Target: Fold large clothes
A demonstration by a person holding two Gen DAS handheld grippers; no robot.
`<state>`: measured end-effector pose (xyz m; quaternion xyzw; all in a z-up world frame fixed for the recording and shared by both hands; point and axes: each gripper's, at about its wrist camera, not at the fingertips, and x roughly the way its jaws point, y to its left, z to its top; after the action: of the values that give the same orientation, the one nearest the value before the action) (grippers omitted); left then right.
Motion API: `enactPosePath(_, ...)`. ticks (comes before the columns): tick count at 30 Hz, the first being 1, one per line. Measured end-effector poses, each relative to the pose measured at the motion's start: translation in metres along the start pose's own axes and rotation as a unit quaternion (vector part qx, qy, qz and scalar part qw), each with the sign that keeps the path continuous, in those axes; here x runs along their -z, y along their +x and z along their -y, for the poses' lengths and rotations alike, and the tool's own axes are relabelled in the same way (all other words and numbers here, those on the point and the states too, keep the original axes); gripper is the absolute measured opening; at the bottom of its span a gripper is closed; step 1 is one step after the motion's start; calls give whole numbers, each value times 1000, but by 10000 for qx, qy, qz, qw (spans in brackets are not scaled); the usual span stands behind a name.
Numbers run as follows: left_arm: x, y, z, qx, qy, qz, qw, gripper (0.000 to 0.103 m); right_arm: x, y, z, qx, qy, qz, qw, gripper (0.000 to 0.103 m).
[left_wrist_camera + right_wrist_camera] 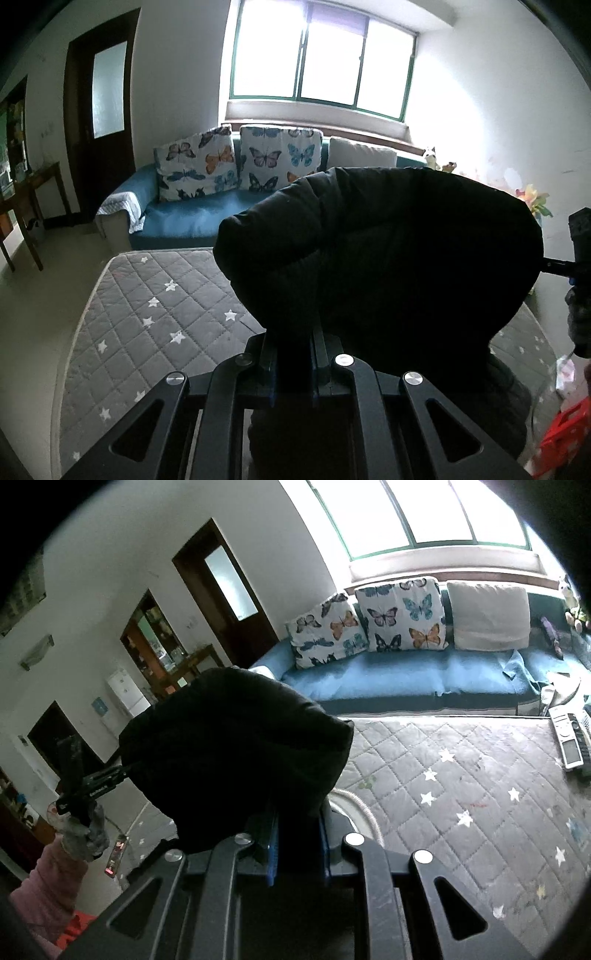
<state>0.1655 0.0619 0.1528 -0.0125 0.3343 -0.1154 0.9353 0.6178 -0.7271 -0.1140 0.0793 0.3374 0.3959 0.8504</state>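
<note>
A black padded jacket [388,251] hangs in the air between both grippers, above a grey quilted mattress with white stars [147,302]. My left gripper [293,332] is shut on the jacket's edge, the fabric bulging up over its fingers. My right gripper [295,812] is shut on another part of the same jacket [229,753], held up over the mattress [461,794]. The right gripper shows at the right edge of the left wrist view [576,266], and the left gripper shows at the left of the right wrist view [92,786].
A blue sofa [184,218] with butterfly cushions [280,158] stands behind the mattress under a window. A remote control [569,738] lies at the mattress's far right. A red object [565,435] sits at lower right. A dark door [99,122] and a wooden table [22,206] stand at the left.
</note>
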Motion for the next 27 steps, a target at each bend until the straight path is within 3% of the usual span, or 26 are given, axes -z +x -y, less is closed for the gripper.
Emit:
enactPosePath(6,32,-67,9,73,4,165,9998,12,21,-29,-20,26,-189,152,9997,19)
enactPosePath(15,87,-139,14,182,-174,228,9994,12,55,-62,-34,49,-310,301,9991,19)
enactPosePath(27,176,-192,19,243,-184,273,9992,12,110,-93,-39,-38,-381,445,9983,19)
